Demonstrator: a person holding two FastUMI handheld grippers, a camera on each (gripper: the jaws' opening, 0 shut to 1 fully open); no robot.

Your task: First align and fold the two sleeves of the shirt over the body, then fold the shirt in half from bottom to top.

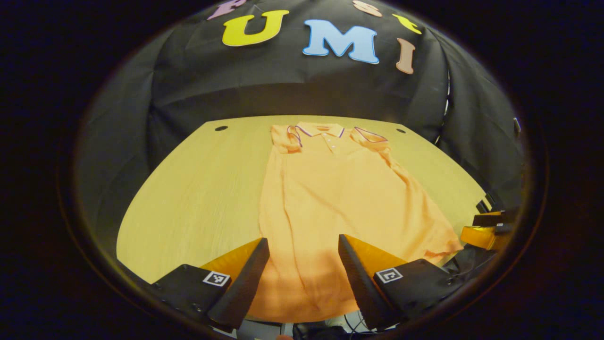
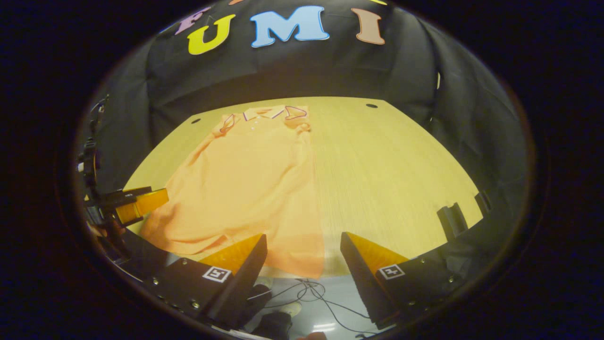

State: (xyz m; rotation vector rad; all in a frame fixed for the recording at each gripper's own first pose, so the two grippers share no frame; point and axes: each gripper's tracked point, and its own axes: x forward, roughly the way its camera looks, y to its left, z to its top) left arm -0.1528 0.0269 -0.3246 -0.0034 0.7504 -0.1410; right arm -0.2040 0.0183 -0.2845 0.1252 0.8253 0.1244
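The left gripper [image 1: 304,245] is hovering with its fingers spread and nothing between them, over the near hem of the shirt [image 1: 330,198]. The shirt is lying flat on the table [image 1: 188,189], collar [image 1: 321,130] at the far end, both sleeves looking already folded in. The right gripper [image 2: 304,245], likewise spread wide and holding nothing, is hanging over the hem's other corner. For the bottom-to-top fold, each should probably be pinching one hem corner, lifting evenly. Count: one shirt, two grippers.
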